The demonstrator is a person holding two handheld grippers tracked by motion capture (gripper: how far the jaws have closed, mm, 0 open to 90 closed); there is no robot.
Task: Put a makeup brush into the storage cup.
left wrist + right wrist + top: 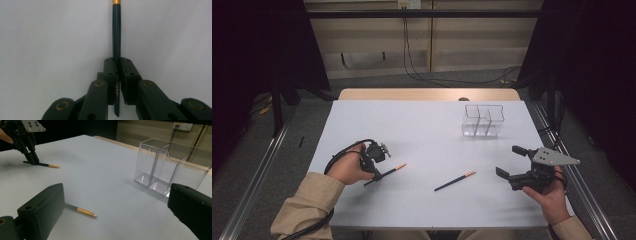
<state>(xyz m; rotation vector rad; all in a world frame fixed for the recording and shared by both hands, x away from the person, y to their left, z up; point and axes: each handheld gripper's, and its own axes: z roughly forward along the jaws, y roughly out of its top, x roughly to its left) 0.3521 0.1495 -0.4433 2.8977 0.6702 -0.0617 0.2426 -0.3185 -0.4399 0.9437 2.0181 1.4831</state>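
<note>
Between the pads (pixel 110 72) of the left gripper (pixel 375 159) a dark pencil (pixel 116 32) is clamped; the jaws are pressed together on its shaft, as is seen in the left gripper view. From the pads the pencil runs straight toward 12 o'clock in that view, where its orange band is met near the upper edge, while its short rear end sticks out toward 6 o'clock between the jaw links. In the high view this pencil is seen at about 8 o'clock of the table (pixel 422 125), lying low over the white surface and pointing with its orange end toward 2 o'clock. The left hand (pixel 348 169) is wrapped around the gripper body, and a beige sleeve (pixel 304 202) follows it toward the lower edge.

At the right gripper (pixel 512 162) the jaws are held wide apart, and nothing is between them. It is kept at about 4 o'clock of the table by the right hand (pixel 552 197), with the grey plate on its top. A second pencil (pixel 455 181) lies flat on the table near 6 o'clock, between the two grippers and apart from both. A clear plastic organizer (pixel 482 120) with compartments stands upright at about 1 o'clock, well apart from both pencils.
</note>
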